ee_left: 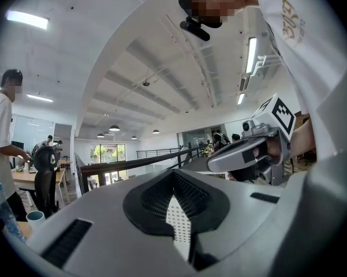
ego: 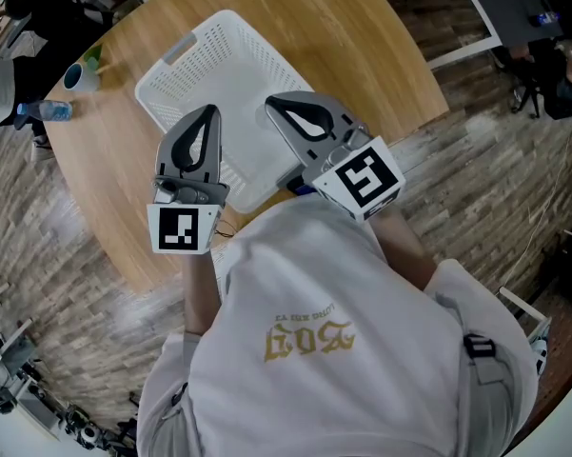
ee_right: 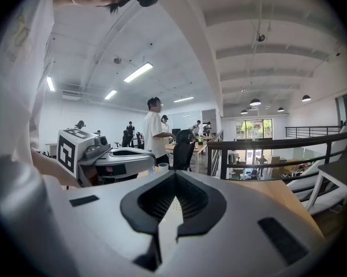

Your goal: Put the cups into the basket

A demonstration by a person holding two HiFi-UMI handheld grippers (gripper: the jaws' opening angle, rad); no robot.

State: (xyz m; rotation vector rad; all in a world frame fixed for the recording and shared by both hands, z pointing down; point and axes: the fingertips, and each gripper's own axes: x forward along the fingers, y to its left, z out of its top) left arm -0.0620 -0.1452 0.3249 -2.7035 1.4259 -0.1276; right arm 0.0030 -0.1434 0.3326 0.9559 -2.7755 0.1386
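A white perforated basket [ego: 205,60] lies empty on the round wooden table [ego: 362,55]. Both grippers hover over its near half, held level and pointing away from me. My left gripper [ego: 207,114] is shut with nothing in it, and so is my right gripper [ego: 278,104]. A single cup [ego: 79,76], white with a teal inside, stands at the table's far left edge, well away from both grippers. It shows small in the left gripper view [ee_left: 34,217] and in the right gripper view [ee_right: 163,167].
A clear water bottle [ego: 46,111] with a blue cap lies beside the cup at the table's left rim. A person in white stands by that edge [ee_left: 1,149]. Wood-plank floor surrounds the table, and a railing [ee_right: 265,146] runs beyond its far side.
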